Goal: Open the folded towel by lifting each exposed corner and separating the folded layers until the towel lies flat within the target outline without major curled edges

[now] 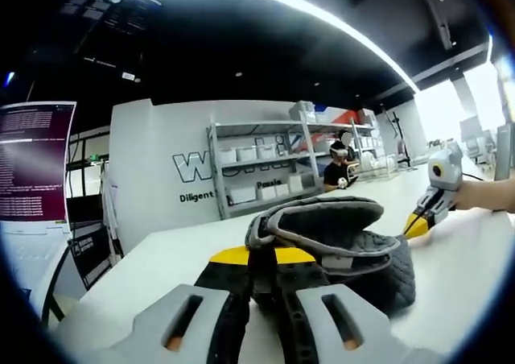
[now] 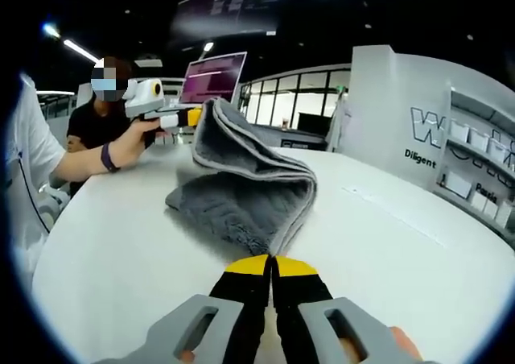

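Note:
A grey quilted towel (image 1: 354,247) lies folded on the white table (image 1: 483,275). In the left gripper view my left gripper (image 1: 261,256) is shut on a corner of its top layer, which runs down between the yellow-tipped jaws. My right gripper (image 1: 416,225) comes in from the right and meets the towel's far edge. In the right gripper view the towel (image 2: 241,195) has its top layer raised at the far end, where the left gripper (image 2: 193,117) pinches it. The right gripper (image 2: 271,265) is shut at the towel's near folded edge.
A faint line (image 2: 386,211) runs across the table (image 2: 418,259) right of the towel. A person's hand (image 2: 133,134) and sleeve are at the far left. Shelves (image 1: 265,171), a lettered wall and a monitor (image 1: 32,163) stand beyond the table edge.

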